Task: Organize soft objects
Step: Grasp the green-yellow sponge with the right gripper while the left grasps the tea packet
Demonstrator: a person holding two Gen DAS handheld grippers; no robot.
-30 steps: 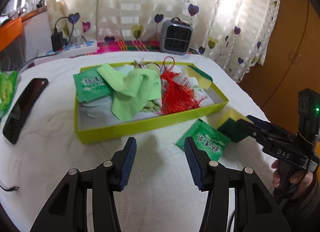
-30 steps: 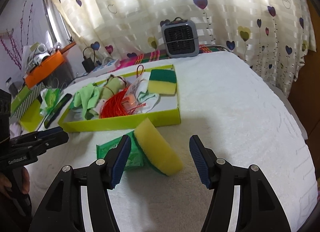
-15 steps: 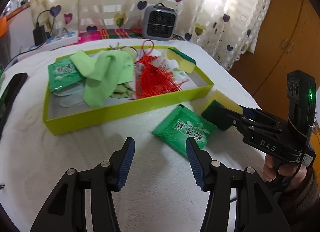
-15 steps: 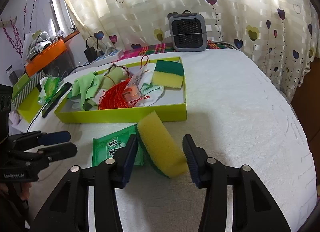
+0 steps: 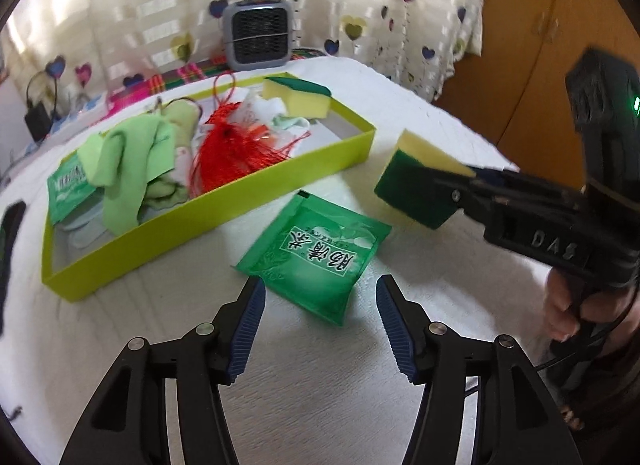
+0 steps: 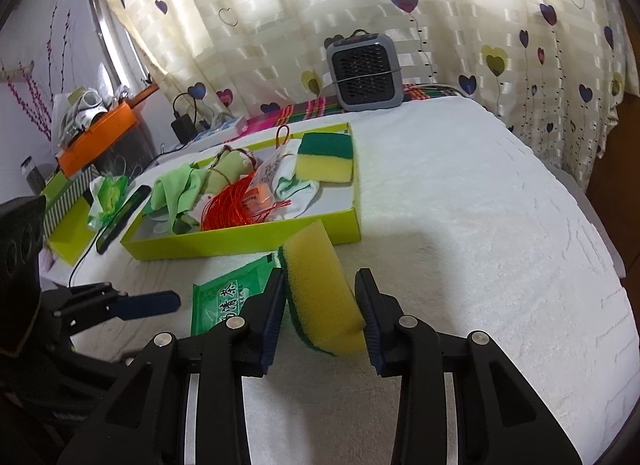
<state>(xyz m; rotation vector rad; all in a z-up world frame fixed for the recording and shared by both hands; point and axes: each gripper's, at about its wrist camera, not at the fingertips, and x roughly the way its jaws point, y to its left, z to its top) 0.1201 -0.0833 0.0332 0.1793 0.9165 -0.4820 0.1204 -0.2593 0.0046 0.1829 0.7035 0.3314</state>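
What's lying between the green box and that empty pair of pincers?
A green packet lies flat on the white cover, between the green tray and the left gripper, whose opening jaws hold nothing. The left wrist view shows it.

Right gripper (image 6: 320, 315) jaws closing onto the yellow-and-green foam sponge (image 6: 320, 297). Left gripper (image 5: 320, 329) moved up to the flat green foil packet (image 5: 316, 257), jaws opening.

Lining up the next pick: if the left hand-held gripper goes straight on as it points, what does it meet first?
Most likely the green packet, lying just ahead of the left hand-held gripper, whose jaws are opening with nothing between them.
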